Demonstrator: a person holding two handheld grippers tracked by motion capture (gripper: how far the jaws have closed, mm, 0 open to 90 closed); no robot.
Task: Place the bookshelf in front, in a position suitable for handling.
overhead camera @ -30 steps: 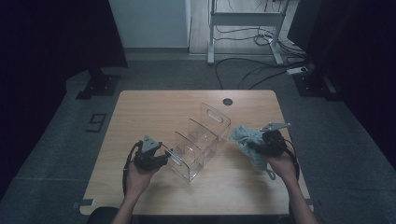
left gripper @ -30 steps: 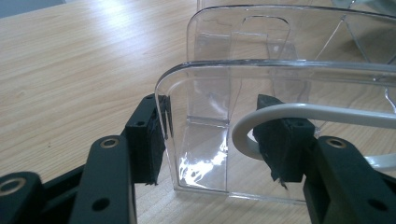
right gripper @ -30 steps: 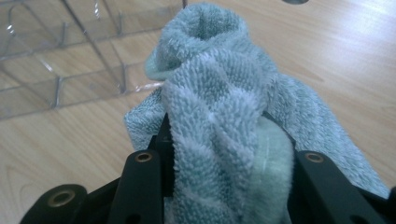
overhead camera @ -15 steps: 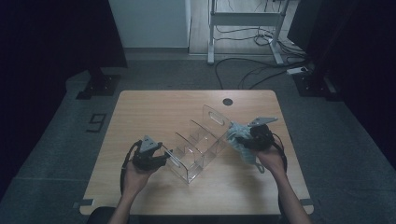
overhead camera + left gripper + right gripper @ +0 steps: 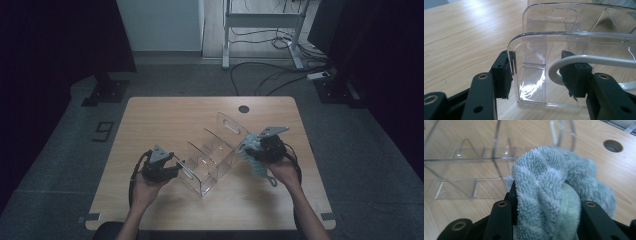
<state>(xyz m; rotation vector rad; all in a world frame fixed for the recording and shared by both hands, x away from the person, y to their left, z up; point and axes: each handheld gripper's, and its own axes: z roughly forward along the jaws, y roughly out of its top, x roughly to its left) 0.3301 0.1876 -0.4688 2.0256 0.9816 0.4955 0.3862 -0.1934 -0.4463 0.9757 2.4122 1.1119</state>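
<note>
Holding a soft teal towel (image 5: 549, 192) bunched in the right gripper (image 5: 260, 150), fingers clamped on it, just beside the clear acrylic organizer (image 5: 210, 155) mid-worktop (image 5: 165, 112). Left gripper (image 5: 539, 75) fingers straddle the organizer's end wall, half open; can't tell if they press. Towel's light, floppy, easy to pinch. Organizer's stiff, slick, prob. brittle; its dividers and a white cable (image 5: 584, 60) obstruct.

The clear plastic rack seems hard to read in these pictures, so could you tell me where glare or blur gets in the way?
High view: dim room, the rack faint against the table. Left gripper view: sharp, with a white glare patch low on the rack's end wall. Right gripper view: the cloth is crisp, the rack behind it slightly soft.
</note>
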